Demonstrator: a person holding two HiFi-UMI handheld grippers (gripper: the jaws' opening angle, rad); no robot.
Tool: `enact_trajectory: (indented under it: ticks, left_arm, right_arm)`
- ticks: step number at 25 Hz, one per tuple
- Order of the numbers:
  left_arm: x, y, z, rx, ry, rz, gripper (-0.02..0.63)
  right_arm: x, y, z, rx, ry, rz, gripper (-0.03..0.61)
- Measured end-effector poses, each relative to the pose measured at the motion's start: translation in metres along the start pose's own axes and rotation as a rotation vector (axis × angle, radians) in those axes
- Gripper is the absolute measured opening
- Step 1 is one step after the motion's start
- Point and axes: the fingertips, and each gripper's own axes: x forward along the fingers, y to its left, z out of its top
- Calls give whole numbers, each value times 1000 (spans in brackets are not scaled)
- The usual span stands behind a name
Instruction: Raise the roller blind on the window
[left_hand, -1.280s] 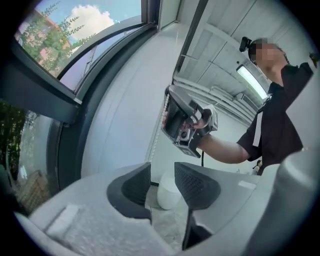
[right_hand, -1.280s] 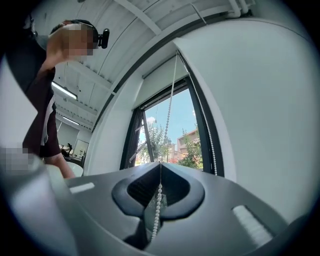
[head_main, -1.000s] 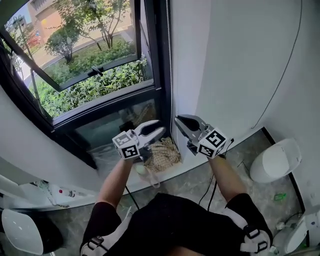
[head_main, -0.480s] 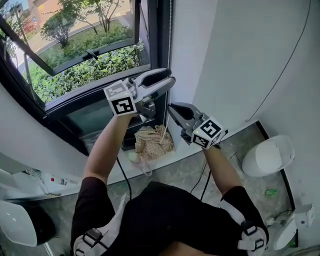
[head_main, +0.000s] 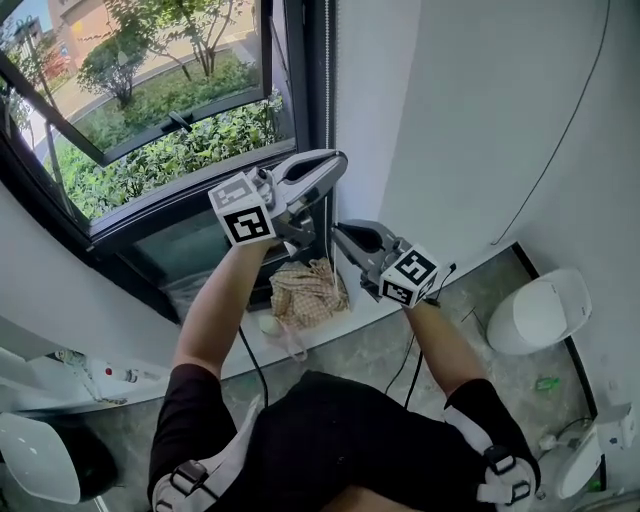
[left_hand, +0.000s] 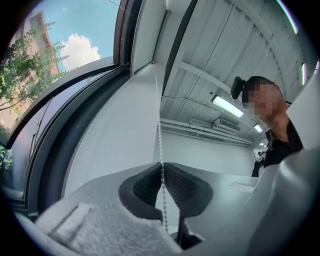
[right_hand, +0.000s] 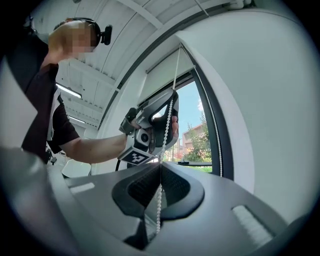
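**Asker:** While the roller blind itself lies out of sight above the pictures, how far along is the raising?

**Describer:** Midway through a hand-over-hand pull, I judge. The bead chain (left_hand: 159, 125) hangs down the right edge of the window (head_main: 150, 140), and both tools pinch it. The left gripper (head_main: 338, 160) is pressed together on the chain high up. The right gripper (head_main: 338, 233) clamps the same chain just below. The glass in view is bare, but how high the blind sits cannot be told, so more pulls may remain.

**Asker:** What differs from a second ago?

**Describer:** Then the left gripper sat low, level with the right, its jaws spread. It has risen along the chain, and its jaws have just closed on it. The right gripper keeps its grip in nearly the same spot.
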Motion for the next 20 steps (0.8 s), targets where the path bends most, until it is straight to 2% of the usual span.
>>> enact_trajectory:
  ticks: [2,5,8,11,12,14,17,20]
  left_arm:
    - [-6,0,-18,-22,19,15,15]
    - [-28,1,-68,-85,59,67,15]
    - [-53,7,-119,-156,90,137,15]
    - [-69,7,-139,-194,59,177,17]
    - [-71,7,-139,-193,49,184,15]
    - [-72,7,-134,-166,55,193,15]
    - [-75,13,-128,-136,71,202,15]
    - [-82,16,-125,-146,51,205,15]
  right_arm:
    - [-2,3,-20,-2,56,13,6]
    - [-12,17,-72,26,187,41,6]
    - [-24,30,-123,144,275,63,8]
    - [-35,35,-145,238,282,52,14]
    - [-36,36,-144,237,280,50,28]
    - [-38,35,-132,193,274,64,137]
    - [-37,23,-92,85,220,54,160]
    - [-30,5,-25,32,66,18,160]
